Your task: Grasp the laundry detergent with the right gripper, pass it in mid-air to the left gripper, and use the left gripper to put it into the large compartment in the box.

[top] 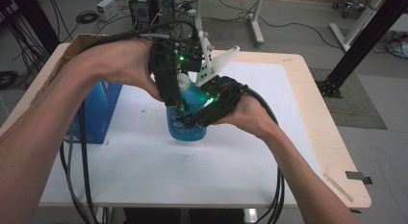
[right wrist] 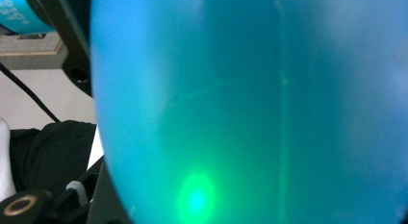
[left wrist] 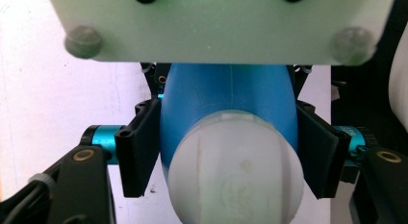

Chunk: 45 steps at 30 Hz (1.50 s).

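A blue bottle (top: pixel 187 130) with a white cap (top: pixel 183 80) stands upright on the white mat (top: pixel 240 152) mid-table. My left gripper (top: pixel 175 101) comes down from above and is shut on the bottle's shoulder just below the cap. In the left gripper view its two black pads (left wrist: pixel 139 147) press both sides of the blue bottle (left wrist: pixel 226 94), with the cap (left wrist: pixel 235 171) close to the camera. My right gripper (top: pixel 199 116) reaches in from the right, its jaws wrapped around the bottle's body. The bottle (right wrist: pixel 240 89) sits very close in the right gripper view, lit by a green glow.
A blue box (top: pixel 98 113) stands on the table's left side, and a cardboard flap (top: pixel 77 43) lies behind it. Cables hang off the front edge on both sides. The wooden table rim (top: pixel 332 152) runs along the right. Frames and electronics stand on the floor beyond.
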{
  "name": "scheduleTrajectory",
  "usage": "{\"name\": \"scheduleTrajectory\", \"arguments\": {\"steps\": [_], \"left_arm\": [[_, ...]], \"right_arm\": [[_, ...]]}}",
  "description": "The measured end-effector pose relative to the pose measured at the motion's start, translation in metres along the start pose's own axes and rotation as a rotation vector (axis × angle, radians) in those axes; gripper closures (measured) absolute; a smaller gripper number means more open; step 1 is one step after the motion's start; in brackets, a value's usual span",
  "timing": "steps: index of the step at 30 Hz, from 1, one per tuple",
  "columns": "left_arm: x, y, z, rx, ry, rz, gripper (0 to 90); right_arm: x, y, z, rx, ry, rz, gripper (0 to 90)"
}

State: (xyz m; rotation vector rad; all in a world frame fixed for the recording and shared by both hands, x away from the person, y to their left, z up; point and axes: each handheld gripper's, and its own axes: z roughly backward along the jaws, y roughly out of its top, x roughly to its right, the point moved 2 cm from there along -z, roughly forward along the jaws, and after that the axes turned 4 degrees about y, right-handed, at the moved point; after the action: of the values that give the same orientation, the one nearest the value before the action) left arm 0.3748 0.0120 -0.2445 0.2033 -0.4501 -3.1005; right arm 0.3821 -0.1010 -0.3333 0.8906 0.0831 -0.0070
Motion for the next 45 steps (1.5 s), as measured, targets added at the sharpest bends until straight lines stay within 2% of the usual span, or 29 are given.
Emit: {"name": "scheduleTrajectory", "arguments": {"steps": [5,14,22,37,41,45], "left_arm": [[-0.0005,0.0001,-0.0005,-0.005,0.007,-0.003,34.9],[-0.0001,0.0006,-0.0012,-0.007,-0.004,-0.005,37.4],[0.0004,0.0013,-0.0008,0.008,-0.001,-0.01,38.1],[0.0003,0.0022,-0.0039,-0.008,-0.008,-0.01,38.3],[0.0011,0.0017,-0.0038,-0.01,-0.004,-0.015,38.3],[-0.0001,-0.0008,-0.0024,-0.01,0.012,-0.009,38.3]], "right_arm": [[0.0001,-0.0002,0.0007,0.002,0.0,0.003,45.5],[0.0001,-0.0003,0.0018,0.006,0.005,0.018,45.5],[-0.0007,-0.0008,0.0031,0.018,0.003,0.008,45.5],[-0.0004,-0.0037,-0.0002,0.027,0.006,0.005,43.8],[-0.0004,-0.0055,-0.0001,0.036,0.017,-0.005,41.2],[0.0001,-0.0077,-0.0012,0.03,0.018,-0.022,33.4]]}}
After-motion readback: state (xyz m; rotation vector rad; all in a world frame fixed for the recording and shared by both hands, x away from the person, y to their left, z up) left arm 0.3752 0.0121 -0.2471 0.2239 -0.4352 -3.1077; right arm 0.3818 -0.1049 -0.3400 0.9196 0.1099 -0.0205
